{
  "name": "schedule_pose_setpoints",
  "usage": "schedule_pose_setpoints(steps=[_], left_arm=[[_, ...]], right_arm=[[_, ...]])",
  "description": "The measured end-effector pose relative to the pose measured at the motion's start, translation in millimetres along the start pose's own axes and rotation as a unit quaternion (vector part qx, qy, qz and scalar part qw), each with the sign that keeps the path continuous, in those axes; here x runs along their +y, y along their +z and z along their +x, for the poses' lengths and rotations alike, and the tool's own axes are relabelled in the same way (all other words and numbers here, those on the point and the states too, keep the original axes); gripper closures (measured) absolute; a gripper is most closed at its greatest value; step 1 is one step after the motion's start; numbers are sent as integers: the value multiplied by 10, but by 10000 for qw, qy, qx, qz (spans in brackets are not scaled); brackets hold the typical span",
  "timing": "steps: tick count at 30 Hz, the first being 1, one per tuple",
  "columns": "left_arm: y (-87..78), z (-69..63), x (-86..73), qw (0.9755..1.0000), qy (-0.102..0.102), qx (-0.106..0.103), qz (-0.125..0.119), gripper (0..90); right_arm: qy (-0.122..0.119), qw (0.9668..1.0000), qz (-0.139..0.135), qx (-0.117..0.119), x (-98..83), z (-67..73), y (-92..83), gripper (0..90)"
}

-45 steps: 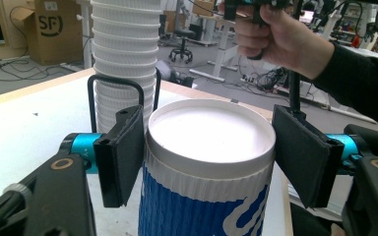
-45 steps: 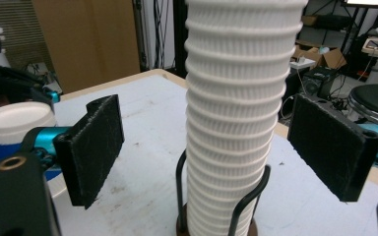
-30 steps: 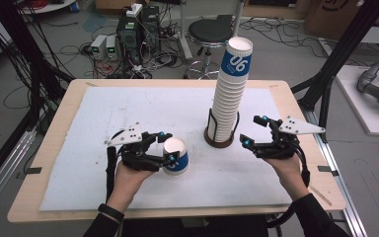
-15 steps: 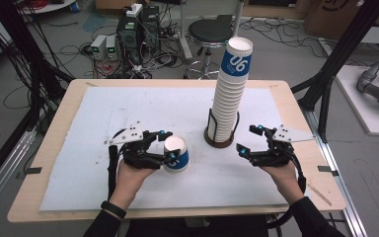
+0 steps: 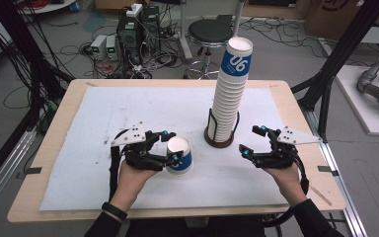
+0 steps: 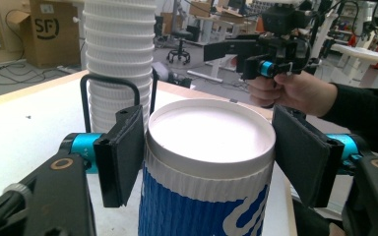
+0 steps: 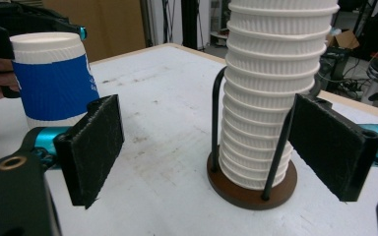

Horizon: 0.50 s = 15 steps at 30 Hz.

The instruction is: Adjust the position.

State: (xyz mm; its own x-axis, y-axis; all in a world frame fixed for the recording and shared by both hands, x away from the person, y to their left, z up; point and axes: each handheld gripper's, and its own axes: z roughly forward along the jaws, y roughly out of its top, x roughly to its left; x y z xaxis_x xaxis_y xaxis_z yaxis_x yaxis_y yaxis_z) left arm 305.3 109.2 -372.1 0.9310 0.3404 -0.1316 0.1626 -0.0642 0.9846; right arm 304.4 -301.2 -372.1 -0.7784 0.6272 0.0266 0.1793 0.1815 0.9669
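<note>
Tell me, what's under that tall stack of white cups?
The cup stack stands upside down on a round brown base, inside black wire hoops. The base's middle is covered by the cups.

Left claw (image 5: 171, 146) clamped shut; right claw (image 5: 253, 140) spread wide (both level).

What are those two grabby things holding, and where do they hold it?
The left gripper holds the upside-down blue-and-white paper cup by its sides, near the upturned base. The right gripper is open, holding nothing.

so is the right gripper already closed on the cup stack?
No. The right gripper has its jaws wide apart, and the stack of paper cups stands in its holder beyond them, untouched.
</note>
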Motion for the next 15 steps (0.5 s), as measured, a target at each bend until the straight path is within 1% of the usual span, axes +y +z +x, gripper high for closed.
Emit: schedule_pose_setpoints(steps=[3, 4, 6, 7, 11, 12, 15], left_arm=[[-23, -9, 12, 10000, -15, 22, -11, 304], [-29, -5, 13, 10000, -6, 30, 9, 304], [-31, 2, 14, 10000, -41, 4, -6, 304], [-29, 1, 15, 10000, -66, -9, -14, 304], [-33, 1, 25, 10000, -39, -42, 10, 304], [-31, -1, 29, 10000, -65, -42, -10, 304], [-34, 8, 44, 10000, -36, -65, -10, 304]], right_arm=[[-38, 10000, 19, 73, 10, 22, 41, 142], [-85, 9999, 22, 92, 13, 28, 56, 142], [-119, 9998, 37, 159, 19, 41, 79, 142], [-102, 9998, 43, 194, 24, 46, 86, 142], [-104, 9995, 25, 312, 46, 47, 119, 142], [-84, 9993, 40, 354, 47, 52, 124, 142], [-115, 9985, 58, 525, 46, 64, 143, 142]])
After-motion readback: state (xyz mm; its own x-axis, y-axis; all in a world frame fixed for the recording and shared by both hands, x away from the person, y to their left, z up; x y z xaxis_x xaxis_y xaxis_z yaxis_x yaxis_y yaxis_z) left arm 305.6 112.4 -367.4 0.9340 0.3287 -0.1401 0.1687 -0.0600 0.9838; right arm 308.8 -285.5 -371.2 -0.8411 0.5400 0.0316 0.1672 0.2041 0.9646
